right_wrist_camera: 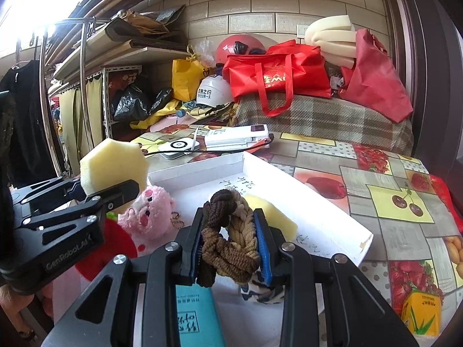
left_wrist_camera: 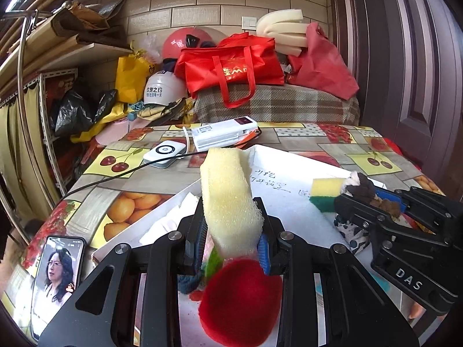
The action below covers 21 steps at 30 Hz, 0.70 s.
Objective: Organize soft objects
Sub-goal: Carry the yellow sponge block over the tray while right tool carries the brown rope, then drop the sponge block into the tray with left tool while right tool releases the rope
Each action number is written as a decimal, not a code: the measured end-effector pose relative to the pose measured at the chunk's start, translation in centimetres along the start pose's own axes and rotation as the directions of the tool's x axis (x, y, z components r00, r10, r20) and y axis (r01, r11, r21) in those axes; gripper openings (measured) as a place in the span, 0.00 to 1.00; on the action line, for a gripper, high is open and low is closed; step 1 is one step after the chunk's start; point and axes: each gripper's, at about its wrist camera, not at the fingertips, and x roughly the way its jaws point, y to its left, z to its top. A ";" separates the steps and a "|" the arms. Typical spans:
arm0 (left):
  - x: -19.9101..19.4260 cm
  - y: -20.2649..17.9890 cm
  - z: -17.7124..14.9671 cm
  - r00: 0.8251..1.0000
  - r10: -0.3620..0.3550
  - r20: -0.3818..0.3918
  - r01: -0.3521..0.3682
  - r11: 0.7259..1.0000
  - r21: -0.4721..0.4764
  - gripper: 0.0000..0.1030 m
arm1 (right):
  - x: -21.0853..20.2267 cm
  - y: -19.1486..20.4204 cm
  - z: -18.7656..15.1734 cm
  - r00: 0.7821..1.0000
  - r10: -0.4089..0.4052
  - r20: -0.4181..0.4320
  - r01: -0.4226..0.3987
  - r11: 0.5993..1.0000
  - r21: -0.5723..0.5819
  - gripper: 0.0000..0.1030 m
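Note:
My left gripper (left_wrist_camera: 231, 219) is shut on a pale yellow foam sponge (left_wrist_camera: 228, 185) that sticks up between its blue pads, above a white box (left_wrist_camera: 289, 179). A red felt round (left_wrist_camera: 240, 300) lies under its fingers. In the right wrist view the same gripper (right_wrist_camera: 107, 185) holds that sponge (right_wrist_camera: 113, 162) at the left. My right gripper (right_wrist_camera: 228, 231) is shut on a brown braided hair tie (right_wrist_camera: 228, 225); it shows at the right of the left wrist view (left_wrist_camera: 364, 199). A yellow-green scouring sponge (left_wrist_camera: 327, 190) lies in the box. A pink plush pig (right_wrist_camera: 147, 211) sits beside the box (right_wrist_camera: 318, 217).
A phone (left_wrist_camera: 58, 274), a white power bank (left_wrist_camera: 222, 133) and a small white device (left_wrist_camera: 165, 153) with a black cable lie on the fruit-print tablecloth. A teal packet (right_wrist_camera: 196, 318) and patterned cloth (right_wrist_camera: 260, 292) lie under my right gripper. A juice carton (right_wrist_camera: 422, 312) stands at the right.

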 end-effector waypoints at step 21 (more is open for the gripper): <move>0.6 0.4 0.5 0.997 0.064 0.039 -0.063 0.997 -0.041 0.96 | -0.3 -1.3 0.2 0.998 -0.062 0.034 0.059 0.995 0.079 0.81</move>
